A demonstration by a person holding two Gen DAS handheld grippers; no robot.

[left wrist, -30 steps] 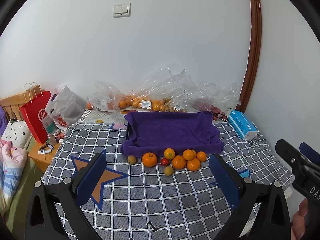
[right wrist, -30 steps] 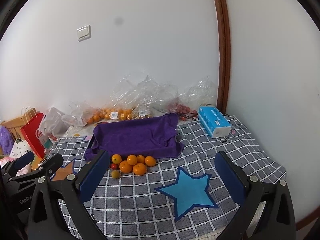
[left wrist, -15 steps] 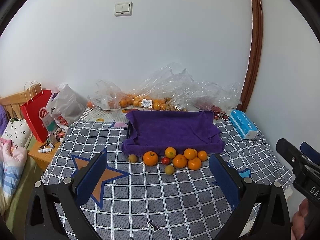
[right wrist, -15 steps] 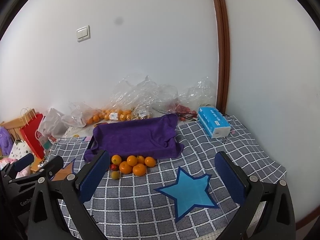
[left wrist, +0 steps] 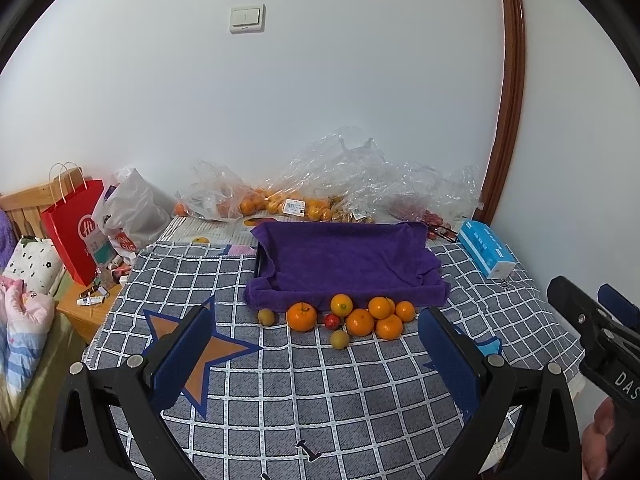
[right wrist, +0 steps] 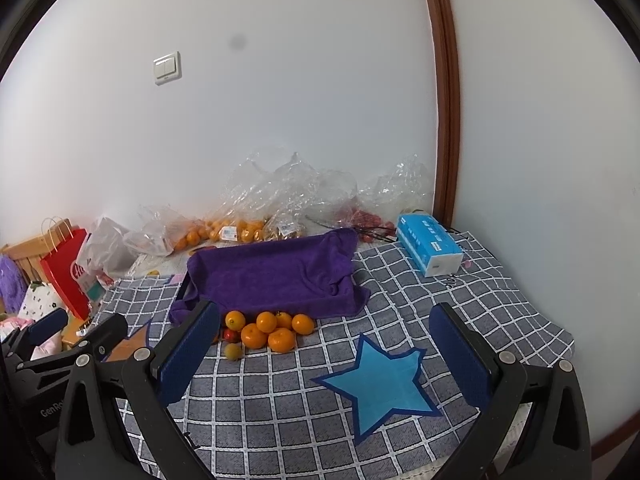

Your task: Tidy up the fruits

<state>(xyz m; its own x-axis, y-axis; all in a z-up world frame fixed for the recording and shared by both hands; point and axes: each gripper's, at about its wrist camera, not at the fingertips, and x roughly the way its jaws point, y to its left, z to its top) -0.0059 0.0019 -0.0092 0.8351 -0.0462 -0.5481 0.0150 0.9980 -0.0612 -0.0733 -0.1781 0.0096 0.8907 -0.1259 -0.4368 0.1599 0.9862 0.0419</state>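
Several oranges [left wrist: 361,321] lie in a cluster on the grey checked cloth [left wrist: 320,392], with a small red fruit [left wrist: 331,321] and two small brownish fruits [left wrist: 339,339] among them. Just behind them is a tray lined with a purple towel [left wrist: 344,256]; nothing lies in it. The same cluster [right wrist: 267,333] and purple-lined tray [right wrist: 272,276] show in the right wrist view. My left gripper [left wrist: 320,364] is open and empty, held short of the fruit. My right gripper [right wrist: 326,354] is open and empty, over a blue star patch, to the right of the fruit.
Clear plastic bags holding more oranges [left wrist: 280,204] lie against the wall behind the tray. A blue tissue pack [left wrist: 486,254] sits at the right. A red paper bag [left wrist: 76,232] and grey bag [left wrist: 132,212] stand left, beside a wooden stand [left wrist: 90,312].
Both views have shifted only slightly; the fruit cluster sits a touch higher in the left wrist view. Both grippers remain open and empty.
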